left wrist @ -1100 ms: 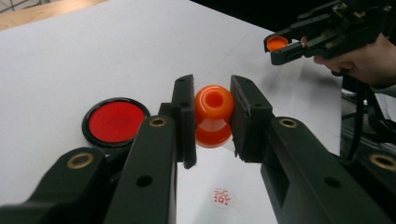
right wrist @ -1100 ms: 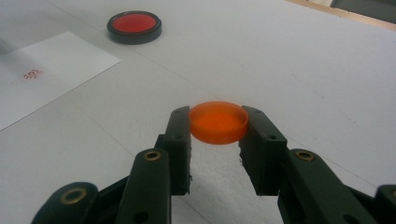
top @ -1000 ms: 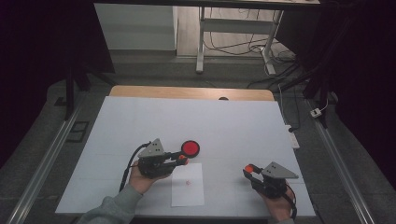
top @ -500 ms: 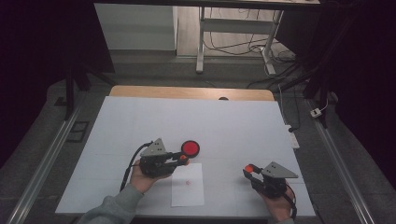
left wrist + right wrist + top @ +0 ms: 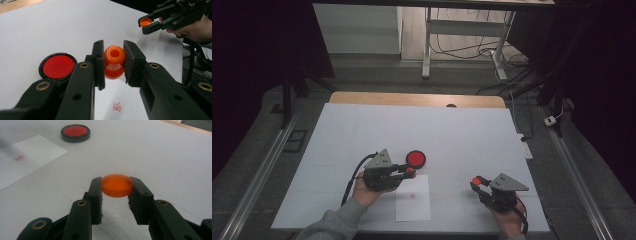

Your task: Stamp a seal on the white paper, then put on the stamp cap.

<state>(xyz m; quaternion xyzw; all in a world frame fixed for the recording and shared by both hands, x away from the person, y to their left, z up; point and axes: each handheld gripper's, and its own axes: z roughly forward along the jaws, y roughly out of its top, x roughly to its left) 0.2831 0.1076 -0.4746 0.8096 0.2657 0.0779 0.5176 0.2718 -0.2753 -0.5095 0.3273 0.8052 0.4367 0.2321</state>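
Two grippers sit low over a white table (image 5: pixel 462 130) in the high view. From the sheet of paper (image 5: pixel 413 205) at the near edge, the left gripper (image 5: pixel 410 172) lies at about 11 o'clock, clenched on an orange stamp (image 5: pixel 411 170), its tip over the sheet's top edge. A red ink pad (image 5: pixel 415 158) rests just beyond it, at 12 o'clock from the paper. The right gripper (image 5: pixel 476 181) is well apart at 3 o'clock, clamped on an orange cap (image 5: pixel 475 180).

Seen from the left gripper view, the stamp (image 5: pixel 114 61) is pinched between the two black jaws, its hollow end facing the camera. At 9 o'clock from it lies the ink pad (image 5: pixel 58 66) (round, black-rimmed). At 6 o'clock a red print (image 5: pixel 117 107) marks the paper (image 5: pixel 107 100). At 2 o'clock the other hand (image 5: pixel 195 27) holds its gripper with the cap (image 5: pixel 145 22).

Seen from the right gripper view, the cap (image 5: pixel 117 185) is gripped flat between the jaws, just above the table. The ink pad (image 5: pixel 75 132) lies at 11 o'clock, and the paper (image 5: pixel 27 157) with its print (image 5: pixel 19 158) at 10 o'clock.
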